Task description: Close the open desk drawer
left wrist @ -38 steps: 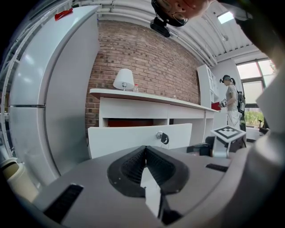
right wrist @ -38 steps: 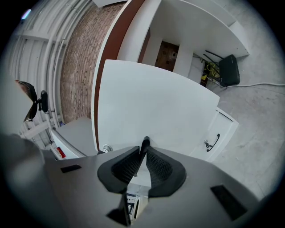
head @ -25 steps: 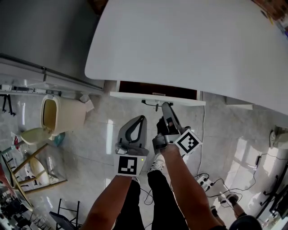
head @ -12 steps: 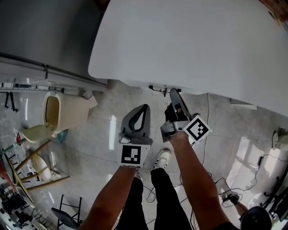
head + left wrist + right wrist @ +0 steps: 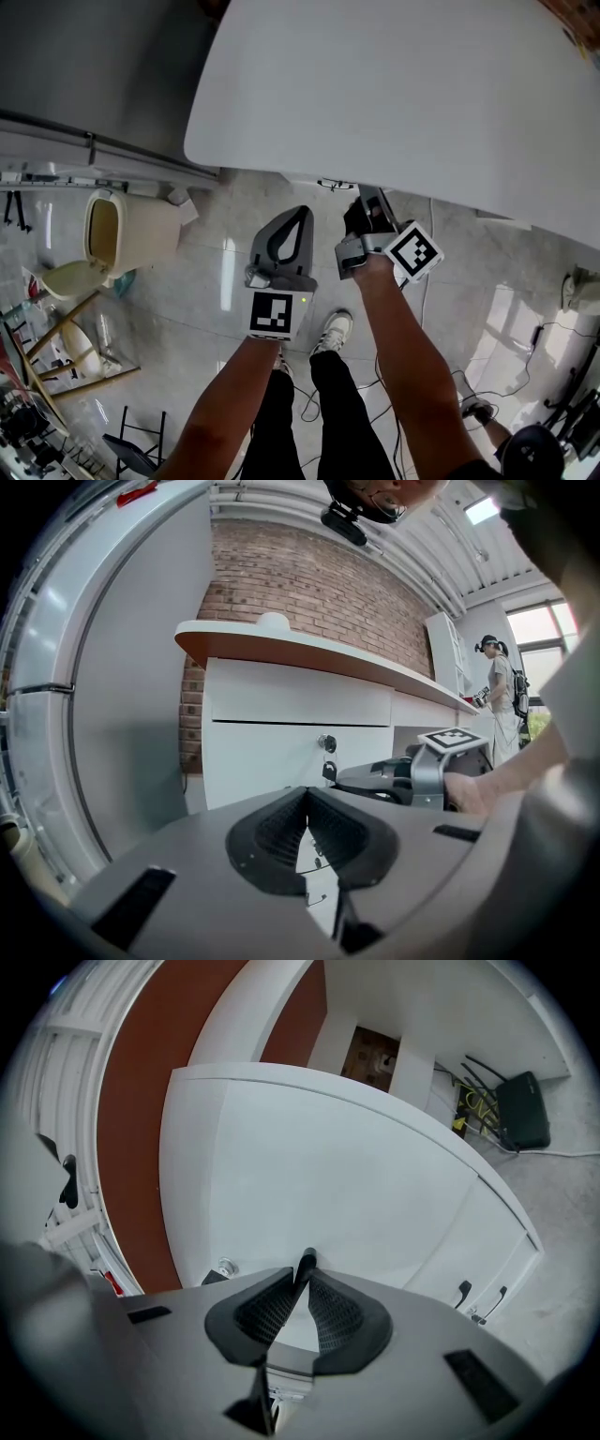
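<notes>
From above, the white desk top [image 5: 394, 84] hides the drawer; only its key [image 5: 335, 184] pokes out from under the edge. In the left gripper view the drawer front [image 5: 281, 752], with lock and key [image 5: 326, 745], sits flush in the white cabinet. My right gripper [image 5: 372, 195] is shut, its tip at the drawer front just under the desk edge. In its own view the closed jaw tips [image 5: 307, 1262] meet the white drawer front [image 5: 328, 1194] beside the lock [image 5: 225, 1267]. My left gripper [image 5: 298, 216] is shut on nothing, short of the desk.
A cream bin [image 5: 127, 234] stands on the tiled floor at left, with wooden chair legs [image 5: 56, 337] beyond. Cables [image 5: 427, 272] trail on the floor at right. The person's shoe [image 5: 333, 330] is below the grippers. Another person [image 5: 499, 682] stands far off.
The drawer, open a second ago, has slid in under the desk top. My right gripper moved forward with it. The left gripper shifted slightly forward.
</notes>
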